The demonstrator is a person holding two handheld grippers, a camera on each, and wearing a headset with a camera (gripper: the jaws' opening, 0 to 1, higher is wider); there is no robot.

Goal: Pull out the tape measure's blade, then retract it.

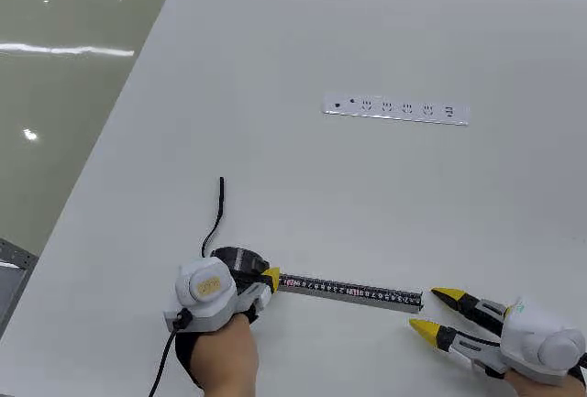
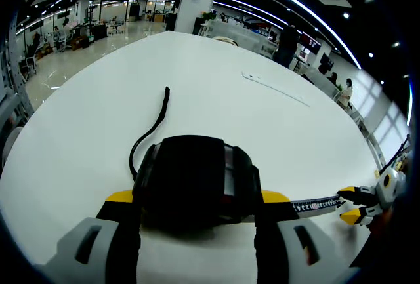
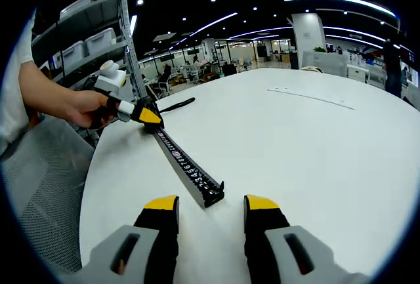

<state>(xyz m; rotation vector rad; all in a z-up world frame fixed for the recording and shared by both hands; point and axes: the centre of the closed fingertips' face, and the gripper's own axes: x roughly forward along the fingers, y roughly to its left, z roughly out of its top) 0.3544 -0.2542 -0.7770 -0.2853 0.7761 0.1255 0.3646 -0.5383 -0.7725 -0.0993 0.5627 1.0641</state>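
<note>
A black tape measure case (image 1: pixel 240 262) (image 2: pixel 195 178) lies on the white table (image 1: pixel 367 195), with my left gripper (image 1: pixel 261 282) (image 2: pixel 197 199) shut on it. Its dark blade (image 1: pixel 350 291) (image 3: pixel 187 168) (image 2: pixel 315 204) is drawn out to the right and lies flat on the table. The blade's end hook (image 1: pixel 419 302) (image 3: pixel 214 196) rests free just in front of my right gripper (image 1: pixel 429 313) (image 3: pixel 211 204), which stands open with nothing between its yellow tips. A black wrist strap (image 1: pixel 216 214) (image 2: pixel 152 128) trails from the case toward the far side.
A white power strip (image 1: pixel 395 109) (image 2: pixel 274 88) (image 3: pixel 312 96) lies farther back on the table. The table's left edge (image 1: pixel 110 131) drops to a glossy floor. Shelving with bins (image 3: pixel 92 41) stands behind the left hand in the right gripper view.
</note>
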